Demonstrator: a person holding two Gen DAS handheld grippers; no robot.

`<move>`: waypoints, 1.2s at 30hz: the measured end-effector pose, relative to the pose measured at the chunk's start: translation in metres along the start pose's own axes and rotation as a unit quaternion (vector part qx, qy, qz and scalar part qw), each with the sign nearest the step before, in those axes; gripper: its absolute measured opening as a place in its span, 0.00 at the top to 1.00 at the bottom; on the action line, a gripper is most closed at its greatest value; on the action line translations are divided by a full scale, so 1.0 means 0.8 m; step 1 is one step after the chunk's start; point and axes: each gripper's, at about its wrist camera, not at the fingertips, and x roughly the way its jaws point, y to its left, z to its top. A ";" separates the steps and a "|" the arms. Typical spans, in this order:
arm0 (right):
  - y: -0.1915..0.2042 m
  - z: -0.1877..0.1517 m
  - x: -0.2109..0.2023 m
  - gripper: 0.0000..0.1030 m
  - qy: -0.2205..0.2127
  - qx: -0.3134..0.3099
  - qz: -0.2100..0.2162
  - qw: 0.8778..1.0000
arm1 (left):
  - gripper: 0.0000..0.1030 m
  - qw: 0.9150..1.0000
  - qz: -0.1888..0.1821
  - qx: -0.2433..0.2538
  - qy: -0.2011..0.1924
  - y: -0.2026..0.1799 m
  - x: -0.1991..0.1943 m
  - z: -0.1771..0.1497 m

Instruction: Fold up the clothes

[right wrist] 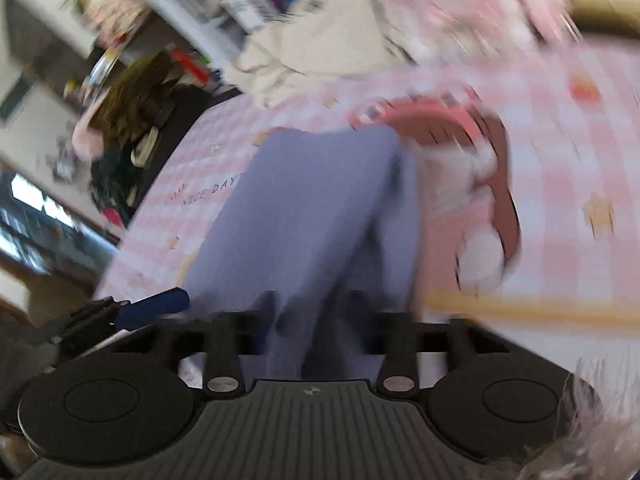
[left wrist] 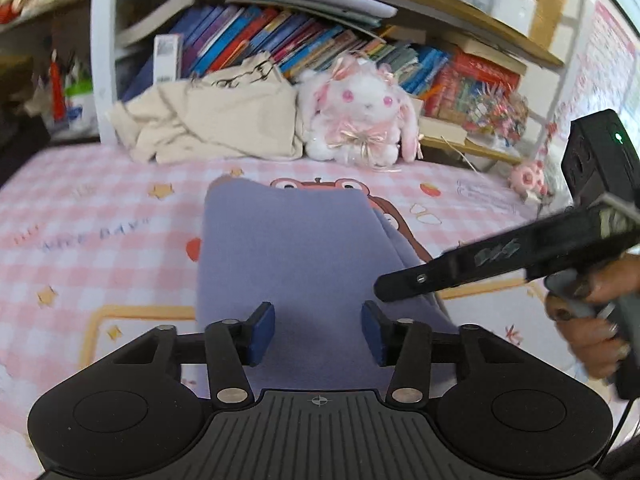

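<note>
Left wrist view: folded lavender garment (left wrist: 304, 248) lies flat on the pink checked bed sheet (left wrist: 100, 216), and everything else is placed relative to it. Left gripper (left wrist: 318, 330) hovers over its near edge, jaws partly open, blue pads (left wrist: 262, 332) apart with only cloth below them, nothing clamped. Right gripper (left wrist: 380, 290) comes in from the garment's right side, held by a hand (left wrist: 592, 320), jaws closed to a thin wedge; tip sits at the garment's right edge (cannot tell if it has pinched any fabric). Beyond the garment's far end: crumpled cream cloth (left wrist: 208, 120) and a white-and-pink plush rabbit (left wrist: 360, 116) against a bookshelf (left wrist: 320, 40).

Right wrist view: heavily blurred. Garment (right wrist: 304, 208) runs away from the right gripper (right wrist: 308, 316), its near end bunched up between the fingers; grip itself not readable. Left gripper's blue pad (right wrist: 154, 308) shows at the garment's left.
</note>
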 end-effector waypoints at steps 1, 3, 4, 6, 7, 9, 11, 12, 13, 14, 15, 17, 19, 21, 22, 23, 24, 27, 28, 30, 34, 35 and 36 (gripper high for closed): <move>0.011 -0.002 -0.006 0.89 -0.016 -0.034 -0.008 0.999 | 0.61 1.000 0.002 -0.002 0.000 -0.001 0.002 -0.001; 0.032 -0.008 -0.034 0.89 -0.077 -0.086 0.001 0.993 | 0.61 1.000 0.003 -0.003 -0.001 -0.003 0.006 -0.001; 0.037 -0.014 -0.045 0.89 -0.098 -0.103 0.012 0.990 | 0.61 1.000 0.002 -0.005 -0.001 -0.004 0.008 -0.002; 0.039 -0.025 -0.055 0.89 -0.116 -0.118 0.014 0.986 | 0.60 1.000 -0.005 -0.015 0.003 -0.003 0.013 -0.002; 0.030 -0.027 -0.046 0.89 -0.099 -0.101 0.001 0.990 | 0.60 1.000 -0.006 -0.018 0.005 -0.003 0.016 -0.003; -0.004 -0.029 -0.013 0.89 -0.037 -0.027 -0.029 0.999 | 0.59 1.000 -0.009 -0.015 0.010 -0.005 0.022 -0.007; -0.038 -0.033 -0.001 0.89 -0.023 0.052 -0.001 0.998 | 0.56 1.000 -0.009 -0.008 0.011 -0.010 0.025 -0.007; -0.044 -0.032 -0.002 0.89 -0.022 0.064 0.007 0.998 | 0.56 1.000 -0.007 -0.003 0.013 -0.012 0.025 -0.006; -0.046 -0.031 -0.005 0.88 -0.021 0.066 0.010 0.998 | 0.56 1.000 -0.004 0.003 0.015 -0.014 0.025 -0.004; -0.044 -0.030 -0.009 0.83 -0.020 0.061 0.010 0.998 | 0.56 1.000 -0.002 0.009 0.017 -0.015 0.023 -0.001; -0.041 -0.030 -0.015 0.77 -0.020 0.056 0.009 0.998 | 0.56 1.000 0.002 0.016 0.016 -0.018 0.019 0.001; -0.043 -0.034 -0.033 0.65 -0.019 0.053 0.014 0.998 | 0.56 0.999 0.017 0.044 -0.009 -0.022 0.000 0.005; -0.043 -0.040 -0.046 0.57 -0.011 0.056 0.018 0.998 | 0.56 0.997 0.029 0.060 -0.027 -0.021 -0.016 0.007; -0.045 -0.047 -0.056 0.55 0.002 0.065 0.021 0.998 | 0.56 0.997 0.040 0.063 -0.034 -0.017 -0.026 0.006; -0.046 -0.050 -0.055 0.55 0.010 0.074 0.027 0.997 | 0.56 0.997 0.043 0.059 -0.031 -0.014 -0.026 0.005; -0.045 -0.053 -0.054 0.54 0.017 0.084 0.036 0.996 | 0.56 0.997 0.044 0.056 -0.028 -0.013 -0.025 0.002; -0.045 -0.056 -0.052 0.54 0.024 0.093 0.044 0.994 | 0.56 0.997 0.046 0.053 -0.023 -0.012 -0.024 0.000; -0.047 -0.056 -0.038 0.55 0.032 0.123 0.054 0.990 | 0.56 0.998 0.046 0.050 -0.004 -0.012 -0.011 -0.006; -0.049 -0.055 -0.031 0.55 0.034 0.132 0.053 0.989 | 0.56 0.998 0.042 0.047 0.011 -0.012 -0.004 -0.008; -0.044 -0.050 -0.024 0.71 0.028 0.128 0.043 0.990 | 0.57 0.997 0.045 0.055 0.023 -0.014 0.005 -0.010; -0.008 -0.044 -0.037 0.84 -0.036 0.032 0.018 0.999 | 0.57 0.995 0.058 0.068 0.031 -0.019 0.009 -0.006; 0.009 -0.046 -0.052 0.84 -0.075 -0.023 0.019 0.997 | 0.57 0.995 0.061 0.066 0.031 -0.020 0.008 -0.008; 0.024 -0.050 -0.065 0.84 -0.105 -0.070 0.029 0.992 | 0.56 0.996 0.060 0.062 0.029 -0.019 0.007 -0.009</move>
